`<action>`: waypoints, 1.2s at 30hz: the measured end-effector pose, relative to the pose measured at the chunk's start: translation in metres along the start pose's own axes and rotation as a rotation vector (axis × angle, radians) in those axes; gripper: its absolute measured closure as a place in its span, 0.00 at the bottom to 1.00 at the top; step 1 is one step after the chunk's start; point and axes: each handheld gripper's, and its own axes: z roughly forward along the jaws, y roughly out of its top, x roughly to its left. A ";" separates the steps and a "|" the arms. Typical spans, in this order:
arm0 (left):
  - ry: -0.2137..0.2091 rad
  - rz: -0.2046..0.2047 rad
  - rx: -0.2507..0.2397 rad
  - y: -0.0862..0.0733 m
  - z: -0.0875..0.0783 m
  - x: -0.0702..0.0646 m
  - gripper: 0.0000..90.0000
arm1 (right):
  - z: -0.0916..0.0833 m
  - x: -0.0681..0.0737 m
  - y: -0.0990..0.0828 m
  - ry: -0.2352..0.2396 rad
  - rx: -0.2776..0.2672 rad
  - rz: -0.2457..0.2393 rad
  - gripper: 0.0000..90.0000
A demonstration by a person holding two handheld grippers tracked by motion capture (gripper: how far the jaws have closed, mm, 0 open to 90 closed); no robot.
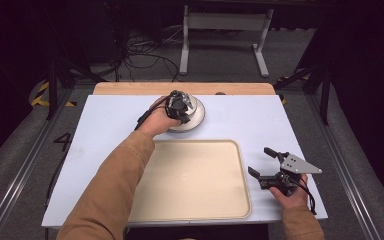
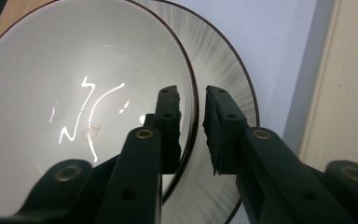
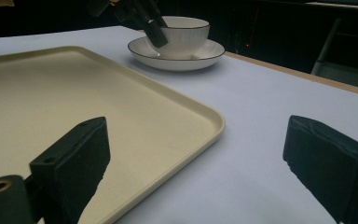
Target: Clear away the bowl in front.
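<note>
A white bowl (image 2: 74, 107) is seated on a saucer (image 2: 223, 79) at the far side of the surface (image 1: 240, 117). Its rim is straddled by the left claw (image 2: 193, 126), narrowly parted, not visibly clamped. The right claw (image 3: 193, 163) is held wide beside the beige tray (image 1: 195, 175).

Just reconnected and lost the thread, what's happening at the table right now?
The person's left gripper has its jaws astride the rim of the white ceramic bowl, one inside and one outside, with a gap still showing. The bowl sits on a white saucer with a dark rim. The right gripper hangs open beside the bare beige plastic tray, holding nothing.
</note>
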 end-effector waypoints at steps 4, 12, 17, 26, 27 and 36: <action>-0.011 0.004 -0.005 0.000 0.000 0.000 0.90 | 0.000 0.000 0.000 0.000 0.000 0.000 0.09; -0.037 0.010 -0.014 -0.001 0.000 0.002 0.92 | 0.000 0.000 0.000 -0.001 -0.002 0.001 0.09; -0.018 0.025 0.003 0.002 -0.001 0.002 0.92 | 0.000 0.000 0.000 -0.002 -0.002 0.003 0.09; -0.025 0.032 0.002 0.009 -0.010 -0.001 0.92 | 0.000 0.000 0.000 -0.004 -0.002 0.004 0.09; -0.025 0.032 0.002 0.009 -0.010 -0.001 0.92 | 0.000 0.000 0.000 -0.003 -0.003 0.004 0.09; -0.008 0.059 -0.002 0.019 -0.036 -0.005 0.92 | 0.000 0.000 0.000 -0.004 -0.002 0.004 0.09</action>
